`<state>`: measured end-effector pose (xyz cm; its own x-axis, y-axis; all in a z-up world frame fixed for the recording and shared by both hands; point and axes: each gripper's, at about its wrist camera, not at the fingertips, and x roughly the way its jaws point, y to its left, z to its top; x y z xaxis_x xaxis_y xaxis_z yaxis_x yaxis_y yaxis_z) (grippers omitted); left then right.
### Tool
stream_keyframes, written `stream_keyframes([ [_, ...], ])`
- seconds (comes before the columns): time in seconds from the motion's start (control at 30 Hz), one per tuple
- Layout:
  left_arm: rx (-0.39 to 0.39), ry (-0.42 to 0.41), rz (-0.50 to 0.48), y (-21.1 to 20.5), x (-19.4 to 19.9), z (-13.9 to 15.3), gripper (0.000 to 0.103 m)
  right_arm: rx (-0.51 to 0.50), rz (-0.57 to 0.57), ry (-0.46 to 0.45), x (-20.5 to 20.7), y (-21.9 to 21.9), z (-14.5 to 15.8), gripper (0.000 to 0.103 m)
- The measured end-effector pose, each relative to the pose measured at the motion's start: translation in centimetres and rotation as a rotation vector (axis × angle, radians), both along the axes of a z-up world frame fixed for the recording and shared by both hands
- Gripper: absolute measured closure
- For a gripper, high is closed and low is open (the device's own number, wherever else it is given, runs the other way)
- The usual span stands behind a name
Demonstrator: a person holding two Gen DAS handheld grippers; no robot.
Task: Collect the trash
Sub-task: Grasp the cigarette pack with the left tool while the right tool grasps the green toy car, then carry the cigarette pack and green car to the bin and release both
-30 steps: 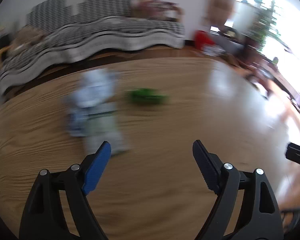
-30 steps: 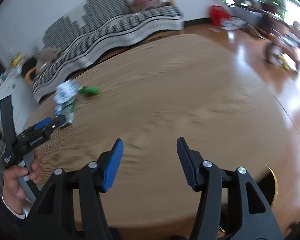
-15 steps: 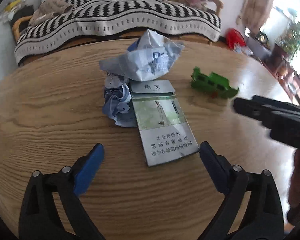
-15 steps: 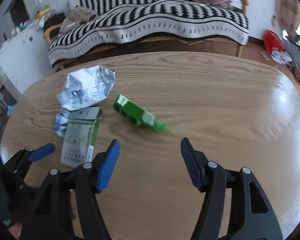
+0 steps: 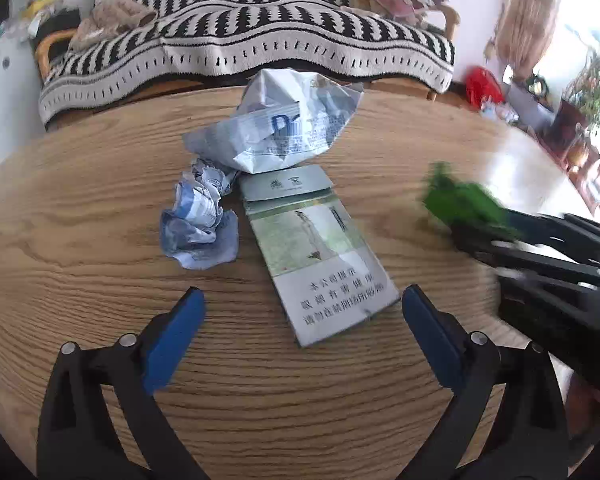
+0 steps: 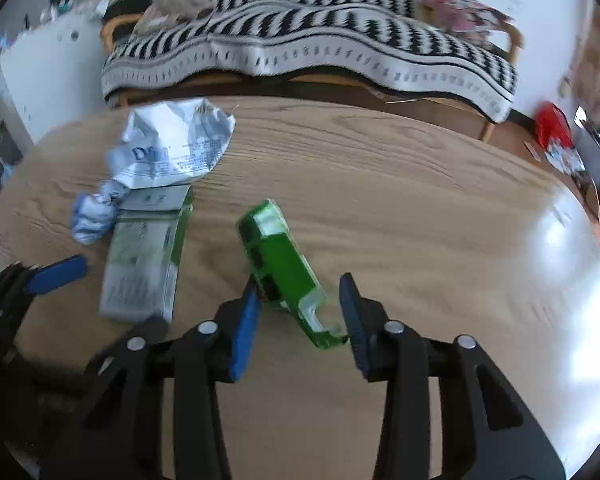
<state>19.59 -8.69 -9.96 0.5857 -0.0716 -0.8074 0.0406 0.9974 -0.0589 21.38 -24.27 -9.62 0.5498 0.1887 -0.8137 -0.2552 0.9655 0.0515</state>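
A green-and-white cigarette pack (image 5: 320, 252) lies flat on the round wooden table (image 5: 80, 208), its near end between the fingers of my open left gripper (image 5: 300, 312). A crumpled white wrapper (image 5: 276, 128) and a small crumpled blue-white ball (image 5: 198, 220) lie just behind and left of it. The pack (image 6: 144, 260), the wrapper (image 6: 172, 148) and the ball (image 6: 92, 216) also show in the right wrist view. My right gripper (image 6: 300, 304) is open, with its fingers on either side of a green plastic piece (image 6: 284, 268) that lies on the table.
A sofa with a black-and-white striped throw (image 5: 244, 36) stands behind the table. A white cabinet (image 6: 48, 68) stands at the far left. Red objects and clutter (image 6: 556, 132) lie on the floor at the right. The left gripper (image 6: 32, 280) shows at the left edge of the right wrist view.
Both grippers swung toward the trash and moved closer. The right gripper advanced until its fingers straddle the green piece. The left gripper closed in on the pack.
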Motion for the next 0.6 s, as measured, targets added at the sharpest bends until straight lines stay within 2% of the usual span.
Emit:
stream_keyframes([
  [0.23, -0.028, 0.026, 0.059, -0.4, 0.2, 0.1, 0.007, 0.112, -0.155, -0.029, -8.9, -7.0, 2.0, 0.064],
  [0.3, -0.050, 0.021, 0.087, -0.6, 0.5, 0.2, 0.007, 0.158, -0.200, -0.018, -12.2, -8.8, 2.0, 0.064],
  [0.43, -0.025, 0.011, 0.104, -1.5, 1.0, 0.1, 0.009, 0.206, -0.274, 0.028, -17.3, -10.8, 1.2, 0.064],
  [0.47, -0.015, 0.004, 0.102, -1.9, 0.8, 0.1, 0.013, 0.207, -0.285, 0.040, -18.3, -11.1, 1.2, 0.064],
  [0.5, 0.000, -0.007, 0.095, -2.1, 0.7, 0.2, 0.034, 0.205, -0.291, 0.041, -19.0, -11.1, 1.3, 0.064],
  [0.53, 0.027, -0.010, 0.068, -2.6, 0.5, 0.4, 0.042, 0.207, -0.296, 0.038, -19.7, -11.2, 1.5, 0.064],
  [0.6, -0.017, 0.009, 0.042, -2.5, 0.0, 0.6, 0.043, 0.216, -0.303, 0.028, -21.0, -11.7, 2.1, 0.064],
])
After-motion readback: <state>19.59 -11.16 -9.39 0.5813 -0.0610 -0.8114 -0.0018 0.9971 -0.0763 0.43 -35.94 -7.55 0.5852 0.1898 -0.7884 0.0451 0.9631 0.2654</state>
